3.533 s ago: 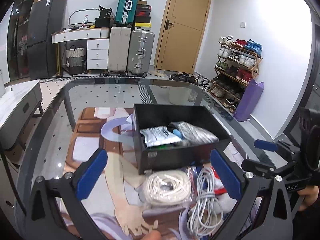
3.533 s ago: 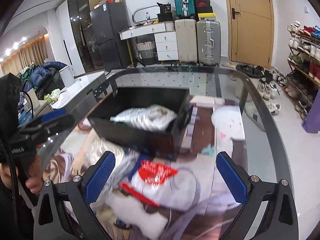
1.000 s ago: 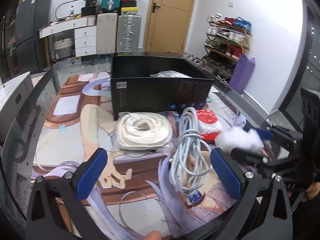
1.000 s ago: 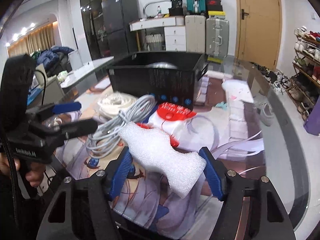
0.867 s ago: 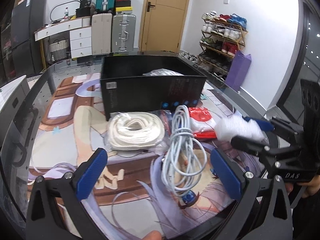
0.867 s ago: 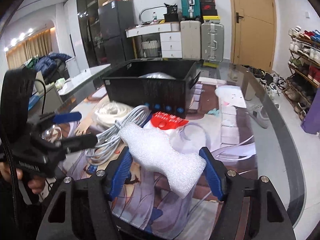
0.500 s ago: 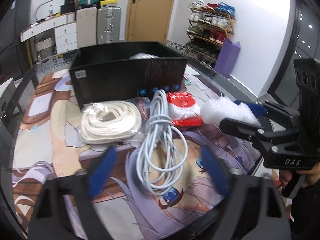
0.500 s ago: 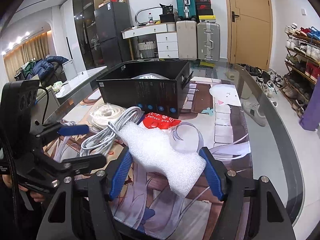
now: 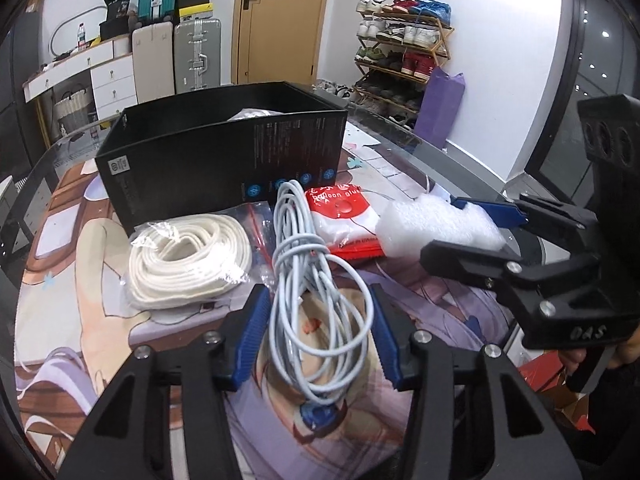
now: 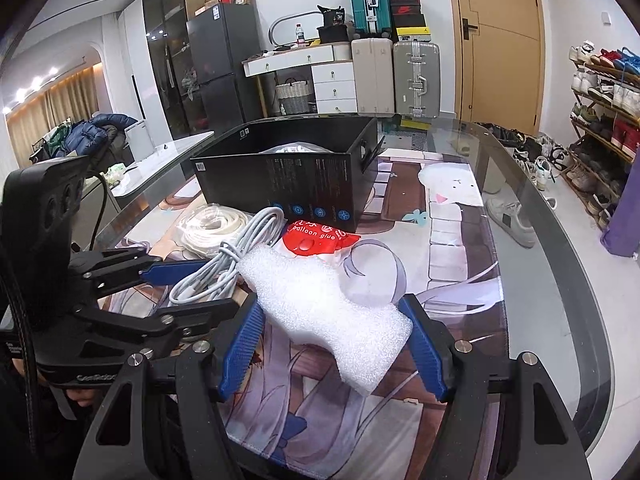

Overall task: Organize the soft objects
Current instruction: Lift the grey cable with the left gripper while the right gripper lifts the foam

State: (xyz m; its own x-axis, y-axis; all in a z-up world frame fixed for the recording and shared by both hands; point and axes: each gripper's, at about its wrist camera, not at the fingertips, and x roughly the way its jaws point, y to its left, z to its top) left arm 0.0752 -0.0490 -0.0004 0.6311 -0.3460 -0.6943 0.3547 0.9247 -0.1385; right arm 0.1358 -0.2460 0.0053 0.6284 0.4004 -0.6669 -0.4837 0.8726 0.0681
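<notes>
My right gripper is shut on a white foam piece and holds it above the mat; the foam piece also shows in the left wrist view. My left gripper has closed in around a coiled grey cable on the mat, with its pads on either side of the loops. The cable also shows in the right wrist view. A black box with bagged items inside stands behind. A bagged white rope coil and a red-and-white balloon glue bag lie before the box.
A printed mat covers the glass table, whose edge curves on the right. Suitcases, a drawer unit and a shoe rack stand beyond on the floor.
My left gripper's jaws have narrowed from wide open and now flank the grey cable. My right gripper keeps the foam piece and has stayed close to the table's near edge.
</notes>
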